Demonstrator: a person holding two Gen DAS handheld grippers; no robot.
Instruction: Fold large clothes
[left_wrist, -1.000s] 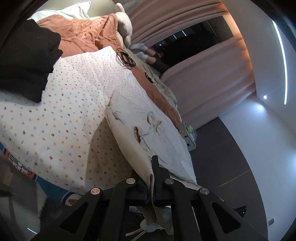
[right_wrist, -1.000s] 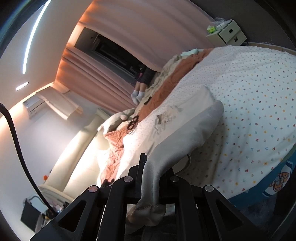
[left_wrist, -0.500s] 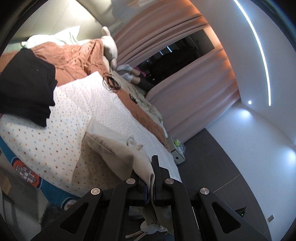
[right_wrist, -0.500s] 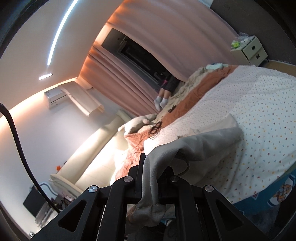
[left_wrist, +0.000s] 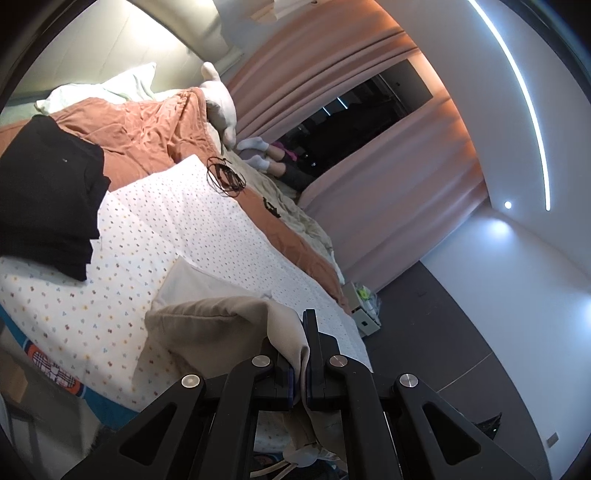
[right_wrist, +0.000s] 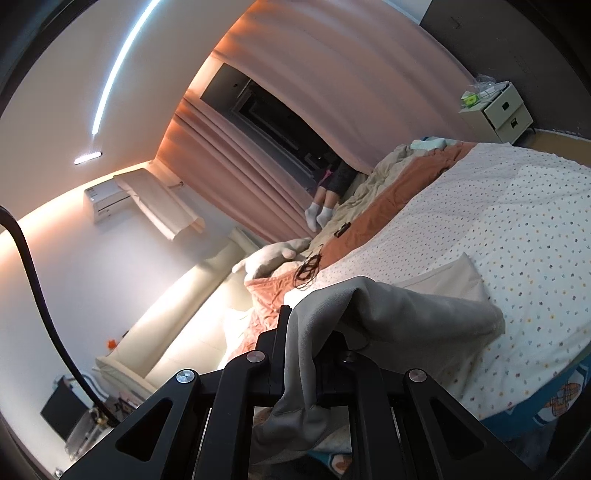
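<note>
Matt beige cloth garment; dotted cotton-like sheet.

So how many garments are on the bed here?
2. A beige garment at the near edge of the bed, clamped in both the left gripper and the right gripper; a black garment folded near the pillows. Others may be hidden.

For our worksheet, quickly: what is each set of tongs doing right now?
Left tongs: shut on the beige fabric garment.
Right tongs: shut on the same garment.

Left gripper and right gripper both have jaws clamped on the beige garment, pointing slightly below level.
</note>
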